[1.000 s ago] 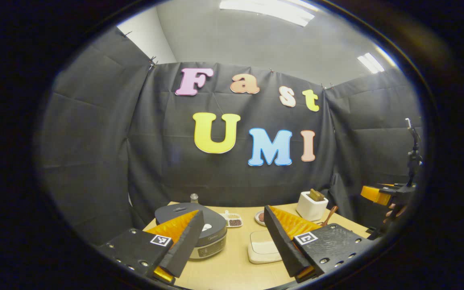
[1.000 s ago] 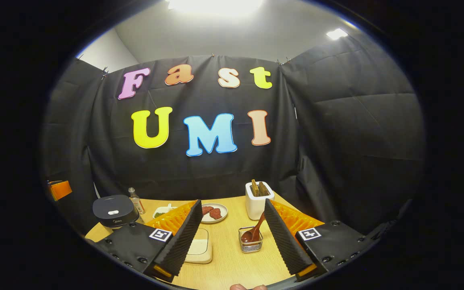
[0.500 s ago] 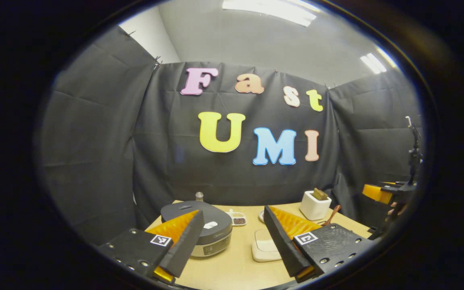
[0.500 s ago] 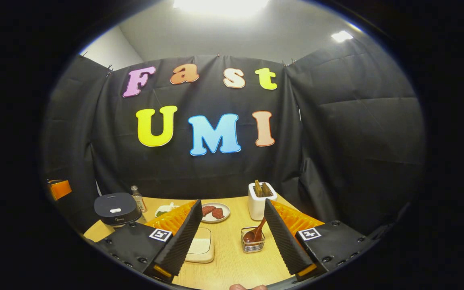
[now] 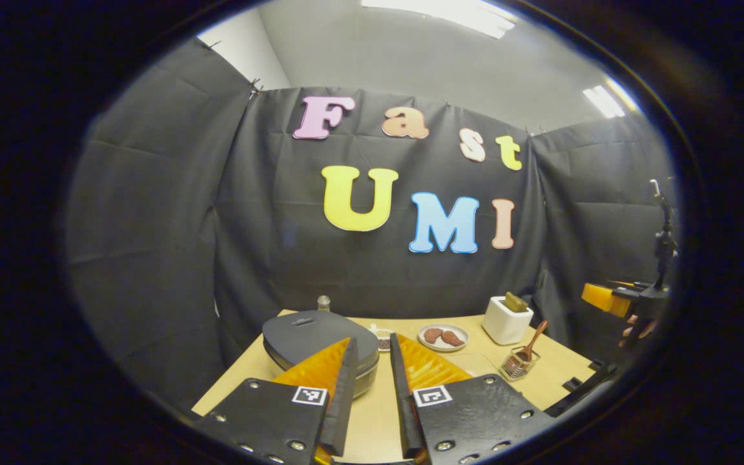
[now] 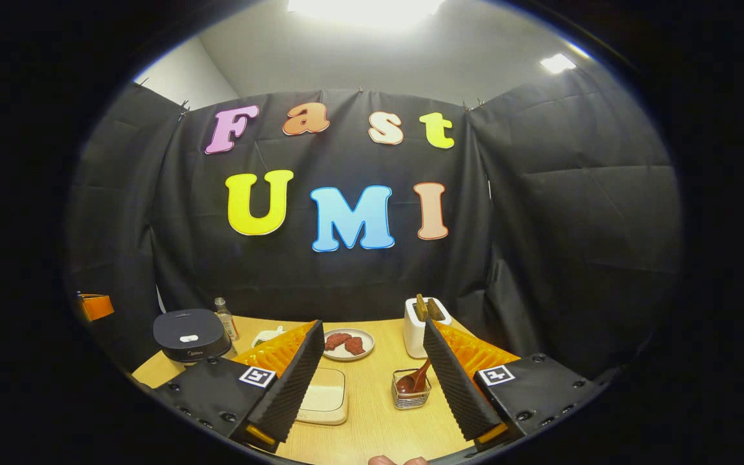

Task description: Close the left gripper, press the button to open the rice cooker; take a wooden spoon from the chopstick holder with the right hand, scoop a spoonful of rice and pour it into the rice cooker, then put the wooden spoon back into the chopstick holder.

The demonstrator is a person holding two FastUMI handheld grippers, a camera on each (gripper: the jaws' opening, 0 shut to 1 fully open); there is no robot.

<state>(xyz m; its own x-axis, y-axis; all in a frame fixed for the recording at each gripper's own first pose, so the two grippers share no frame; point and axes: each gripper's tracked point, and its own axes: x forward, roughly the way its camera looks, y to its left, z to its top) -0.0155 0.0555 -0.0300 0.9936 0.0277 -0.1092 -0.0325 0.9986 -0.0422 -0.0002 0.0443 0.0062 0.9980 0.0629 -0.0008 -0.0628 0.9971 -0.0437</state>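
Left tool (image 5: 369, 361): its two ribbed, wedge-shaped fingers are standing nearly pressed together, a thin slit showing between them, pinching nothing; whether they are fully meeting I cannot tell.
Rice cooker (image 5: 310, 336): a round, squat, dark body with a smooth flat lid lying down, sitting just ahead of the left tool and a little to its left; the left finger is covering part of its front. In the right gripper view it (image 6: 190, 334) is sitting far off to the left, a small pale button showing on the lid.
Right tool (image 6: 372, 352): its fingers are spread wide apart, gripping nothing, hovering above the table (image 6: 372, 413), which is pale wood-grain.
Wooden spoon (image 6: 416, 378): dark reddish, glossy, leaning in a small wire-mesh chopstick holder (image 6: 411, 395), just ahead between the right tool's fingers, nearer the right one.
Rice dish (image 6: 325, 402): a shallow, rounded-square cream dish, partly hidden behind the right tool's left finger.
White block (image 6: 418, 328): a tall, smooth container with brown pieces standing in it, beyond the holder.
Plate (image 6: 349, 342): round, pale, carrying reddish-brown pieces, straight ahead.
Bottle (image 6: 223, 318): small, clear, upright beside the cooker.
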